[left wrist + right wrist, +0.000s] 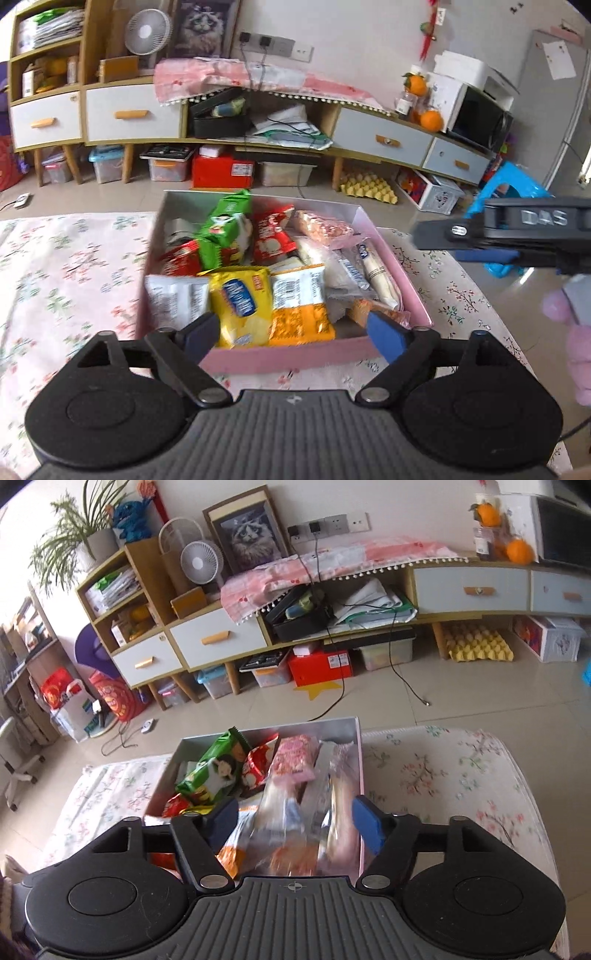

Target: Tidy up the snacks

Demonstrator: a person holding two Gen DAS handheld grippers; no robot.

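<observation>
A pink box (288,356) full of snack packets sits on a flowered tablecloth; it also shows in the right wrist view (360,760). In it lie a yellow packet (242,306), an orange packet (301,314), a green packet (225,229), red packets (273,236) and clear wrapped rolls (376,275). My left gripper (293,332) is open and empty above the box's near edge. My right gripper (293,821) is open and empty above the box's right half, over clear packets (284,812). It shows from the side in the left wrist view (476,240).
The tablecloth (66,266) extends left and right of the box (443,775). Beyond the table is tiled floor (388,701), then a long low cabinet (380,136) with storage bins, a red box (221,170) and an egg tray (367,186) under it.
</observation>
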